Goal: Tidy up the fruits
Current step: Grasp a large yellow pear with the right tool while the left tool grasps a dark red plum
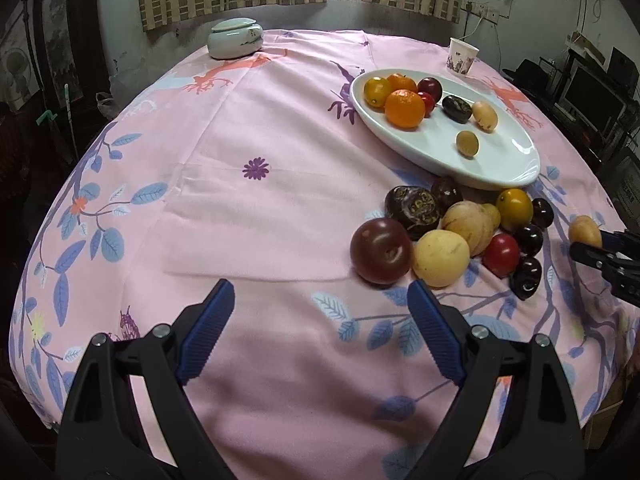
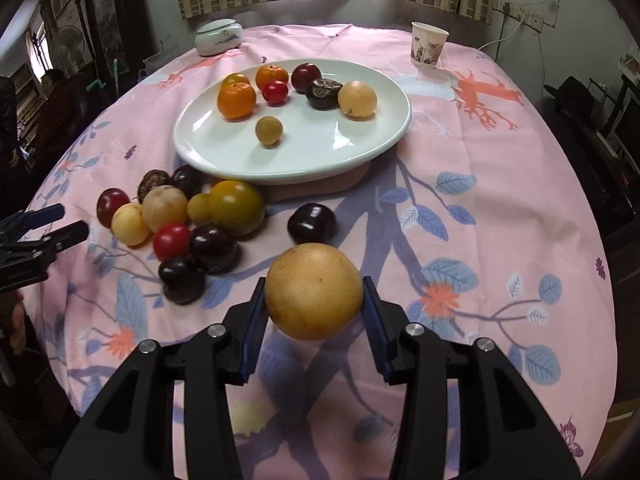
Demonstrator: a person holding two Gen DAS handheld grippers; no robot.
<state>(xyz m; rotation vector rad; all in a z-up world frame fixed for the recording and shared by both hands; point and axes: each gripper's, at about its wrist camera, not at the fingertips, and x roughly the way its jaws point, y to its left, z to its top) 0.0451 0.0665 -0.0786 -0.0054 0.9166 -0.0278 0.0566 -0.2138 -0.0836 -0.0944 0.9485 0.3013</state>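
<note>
My right gripper [image 2: 314, 294] has its blue pads [image 2: 256, 320] pressed on both flanks of a round tan-yellow fruit [image 2: 314, 290], which sits between the fingertips clear of the pink floral tablecloth [image 2: 500, 184]; I cannot tell its variety. My left gripper [image 1: 320, 320] stands wide and empty, its pads [image 1: 210, 328] over bare cloth, with the loose pile just ahead and to its right. The nearest pile items to it are a dark red plum [image 1: 381, 250] and a pale yellow fruit [image 1: 440, 258], which touch each other. I judge the step in hand to be the carry: one fruit is gripped and must go to the white oval plate [image 2: 360, 152], which lies beyond the pile and already holds several fruits, among them an orange [image 2: 236, 100] and a small tan fruit [image 2: 269, 130]. The next move calls for lifting the held fruit over a lone dark plum [image 2: 311, 222] that lies between the gripper and the plate, then releasing low over the bare near half of the plate so that the fruit does not roll off.
</note>
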